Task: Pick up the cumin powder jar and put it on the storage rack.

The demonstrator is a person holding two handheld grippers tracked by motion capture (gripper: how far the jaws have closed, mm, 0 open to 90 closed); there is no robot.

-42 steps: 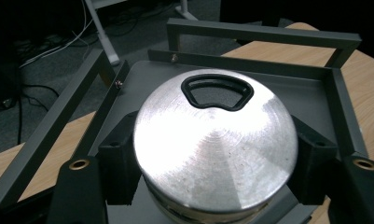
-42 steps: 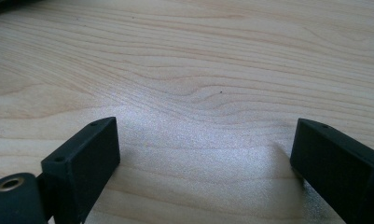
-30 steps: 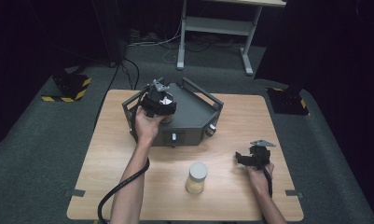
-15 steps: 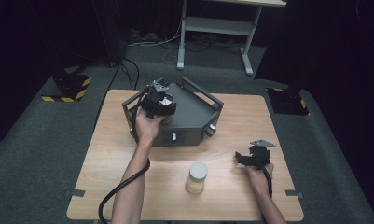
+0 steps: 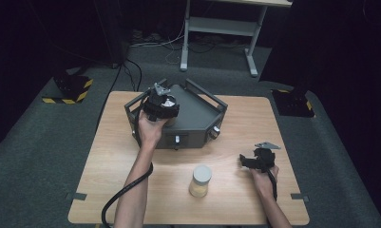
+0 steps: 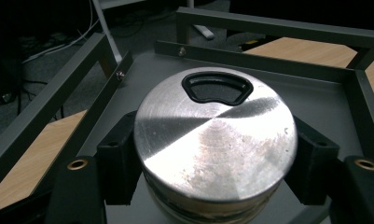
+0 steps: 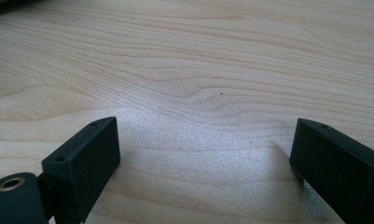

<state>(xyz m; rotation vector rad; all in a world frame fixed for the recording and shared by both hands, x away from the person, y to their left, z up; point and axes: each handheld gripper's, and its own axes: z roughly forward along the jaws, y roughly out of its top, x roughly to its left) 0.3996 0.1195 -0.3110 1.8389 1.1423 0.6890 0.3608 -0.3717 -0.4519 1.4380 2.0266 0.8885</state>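
A round tin with a brushed metal top and a black pull tab [image 6: 215,140] sits between the jaws of my left gripper [image 6: 215,161], which is shut on its sides. It is held just over the floor of a dark grey railed tray [image 6: 324,100]. From above, the left gripper [image 5: 160,105] is over the tray's [image 5: 197,114] left part. My right gripper [image 5: 255,160] rests low at the table's right side. Its jaws [image 7: 203,158] stand wide open over bare wood, with nothing between them.
A jar with a pale lid and yellowish contents [image 5: 200,180] stands on the wooden table [image 5: 112,161] near the front middle. The tray has knobs on its front face and raised rails around it. Beyond the table is dark floor with a grey desk frame [image 5: 216,28].
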